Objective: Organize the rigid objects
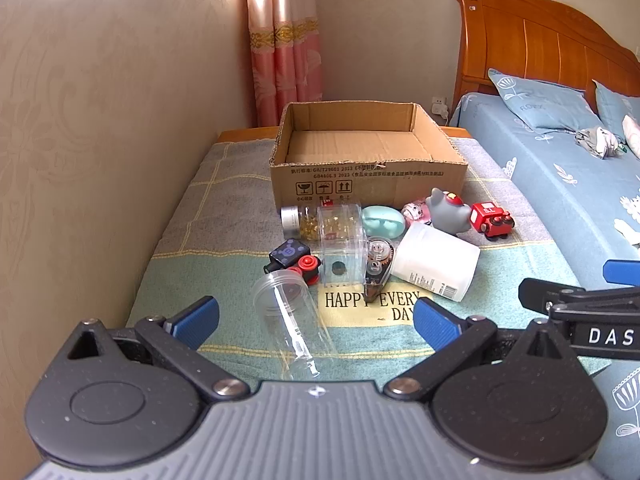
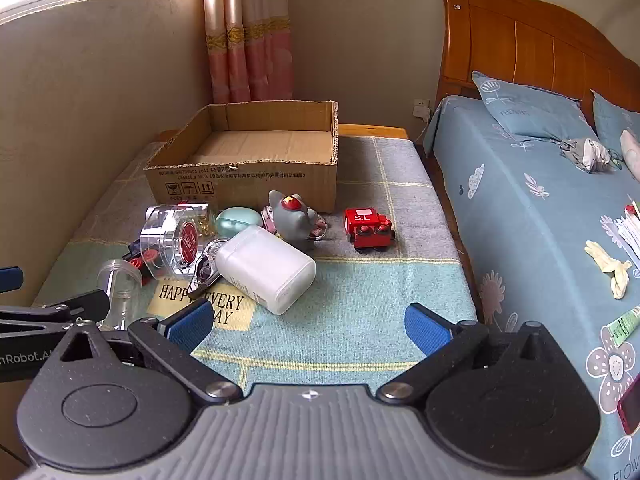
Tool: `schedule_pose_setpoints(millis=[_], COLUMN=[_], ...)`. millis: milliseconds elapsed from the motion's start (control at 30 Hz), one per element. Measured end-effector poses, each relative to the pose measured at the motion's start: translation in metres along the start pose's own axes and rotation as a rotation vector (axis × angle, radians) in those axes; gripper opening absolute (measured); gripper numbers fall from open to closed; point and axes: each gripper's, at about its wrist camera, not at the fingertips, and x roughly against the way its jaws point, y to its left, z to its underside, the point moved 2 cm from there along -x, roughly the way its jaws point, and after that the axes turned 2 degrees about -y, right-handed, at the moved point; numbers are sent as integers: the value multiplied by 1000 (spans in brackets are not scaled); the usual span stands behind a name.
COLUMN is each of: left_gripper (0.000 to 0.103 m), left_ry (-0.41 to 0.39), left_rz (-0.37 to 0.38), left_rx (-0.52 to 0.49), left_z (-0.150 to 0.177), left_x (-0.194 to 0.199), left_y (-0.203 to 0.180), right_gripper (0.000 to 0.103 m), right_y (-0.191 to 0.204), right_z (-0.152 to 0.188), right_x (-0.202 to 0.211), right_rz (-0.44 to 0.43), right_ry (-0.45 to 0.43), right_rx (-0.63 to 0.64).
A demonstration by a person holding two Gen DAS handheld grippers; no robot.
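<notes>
We hold the left tool and the right tool side by side over the near end of the table, both tilted downward with their blue pads spread wide and gripping nothing. Nearest to us, between the left tool's pads, an empty clear jar lies on its side on the patterned cloth, just beside its yellow printed patch. Just past it a small black and red toy vehicle touches a clear plastic container, and a correction tape dispenser lies between that container and a white bottle resting on its side. Behind these we see a silver-lidded jar of golden capsules, a mint green oval case, a small pink toy and a grey figure with a red spot on its head, crowded close together. A red toy truck stands apart to the right. Beyond the pile an open cardboard box sits empty, its front wall just behind the capsule jar and the grey figure. To the right lies a bed with blue bedding.
</notes>
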Motion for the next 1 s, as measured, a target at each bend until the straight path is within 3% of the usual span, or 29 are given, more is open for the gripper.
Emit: schedule_pose_setpoints(millis=[1000], left_gripper=[102], left_ry=[-12], left_rz=[7], left_rx=[-1], left_z=[-3], left_x=[3], left_y=[0], right_gripper=[103], right_y=[-1], right_z=[-3], right_x=[5], right_rz=[5], right_ry=[-18], right_rx=[0])
